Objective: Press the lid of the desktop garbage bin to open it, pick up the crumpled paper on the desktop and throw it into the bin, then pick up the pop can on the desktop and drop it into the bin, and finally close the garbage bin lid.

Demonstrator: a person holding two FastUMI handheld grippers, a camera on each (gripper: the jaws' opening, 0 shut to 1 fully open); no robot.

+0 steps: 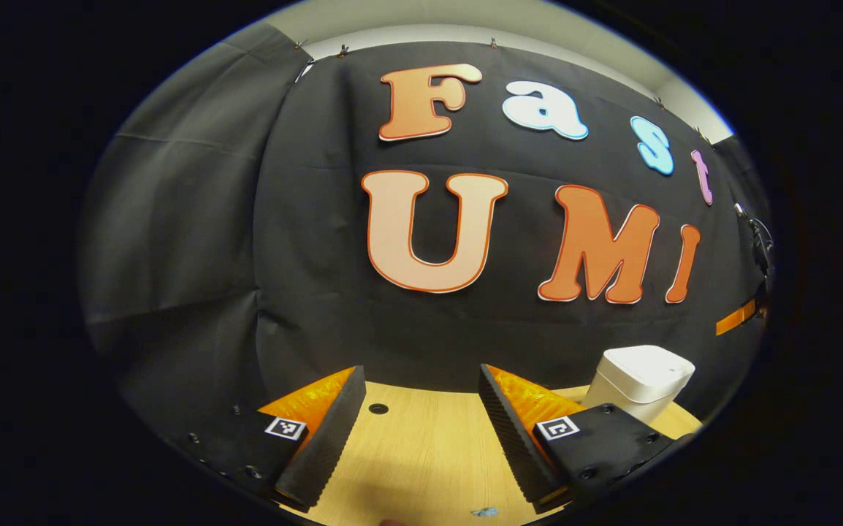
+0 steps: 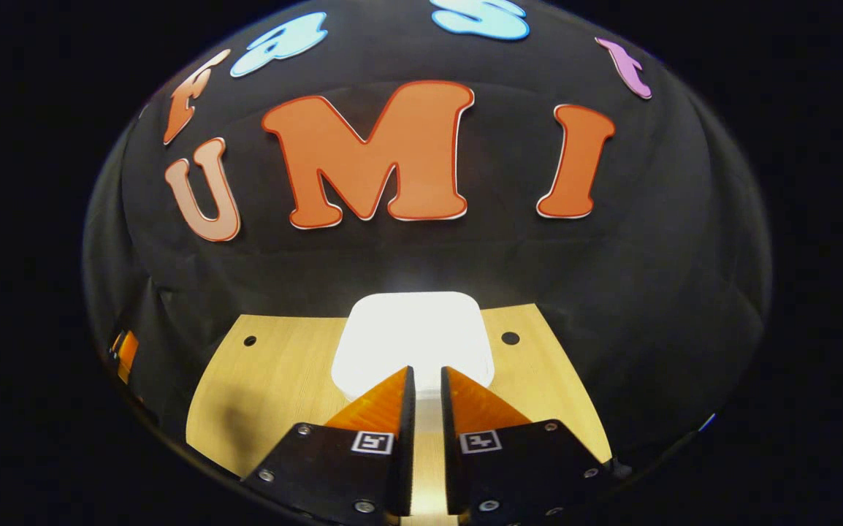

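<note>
The left hand-held gripper (image 1: 418, 387) hangs spread wide with nothing between its fingers over the wooden worktop (image 1: 421, 453). To its right stands the bin (image 1: 639, 380), white, rounded, lid down. The right hand-held gripper (image 2: 427, 374), nearly clenched on nothing, points at the lid (image 2: 413, 336).

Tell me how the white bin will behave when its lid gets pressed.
The bin looks like smooth, rigid plastic, so it may slide on the wooden table. Its body seems squat, so tipping seems unlikely. The right hand-held gripper, nearly closed, points at the lid's near edge.
</note>
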